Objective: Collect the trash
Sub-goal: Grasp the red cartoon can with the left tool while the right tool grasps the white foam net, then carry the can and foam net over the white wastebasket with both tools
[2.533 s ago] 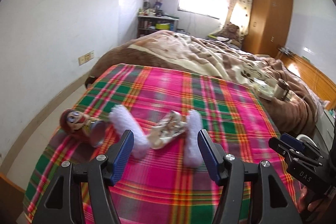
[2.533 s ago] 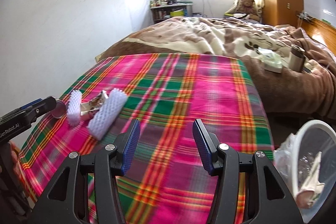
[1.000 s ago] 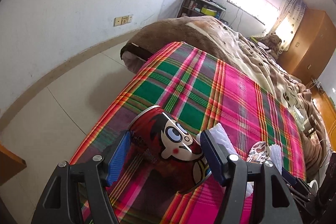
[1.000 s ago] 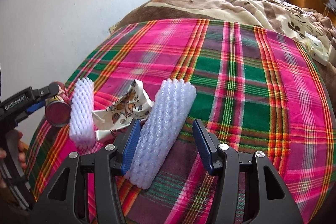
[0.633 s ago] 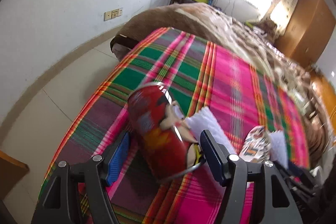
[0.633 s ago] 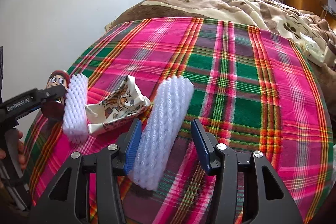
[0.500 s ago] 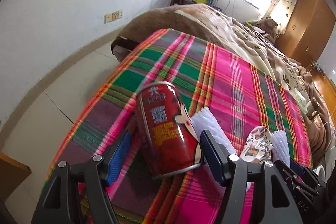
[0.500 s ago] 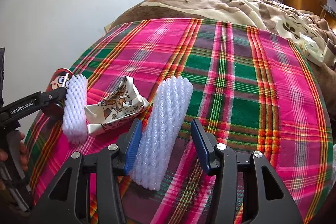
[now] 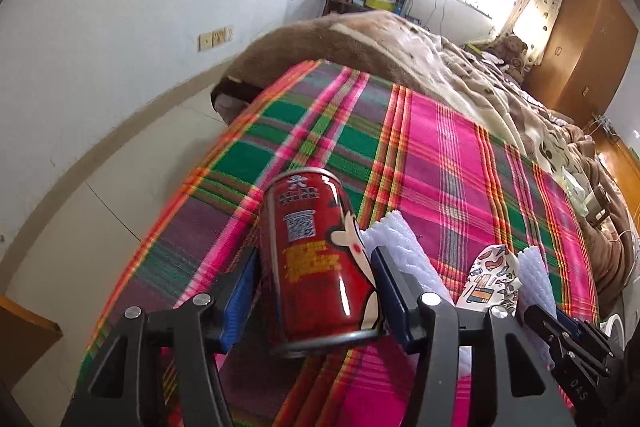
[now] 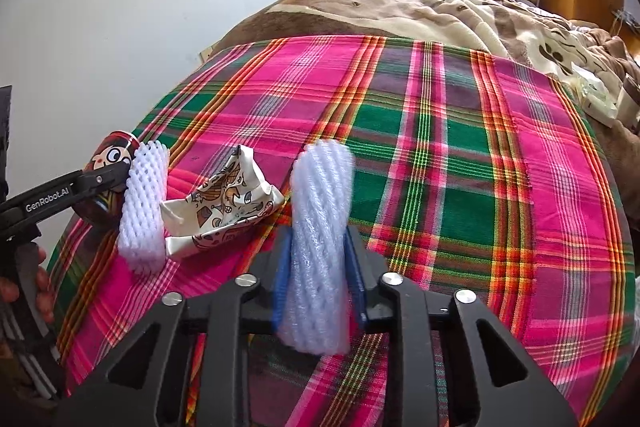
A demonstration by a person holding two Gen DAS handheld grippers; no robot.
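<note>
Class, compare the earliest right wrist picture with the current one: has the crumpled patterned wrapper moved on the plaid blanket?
No. The wrapper lies between the two foam nets on the plaid blanket, as before.

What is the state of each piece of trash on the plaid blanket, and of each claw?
Red can: between the left claw's pads, tilted.
Left claw: closing around the can.
Foam net sleeve: squeezed between the right claw's pads.
Right claw: shut on that sleeve.
Second foam net sleeve: lying free beside the can.
Printed wrapper: crumpled, lying between the two sleeves.
Plaid blanket: spread flat.
</note>
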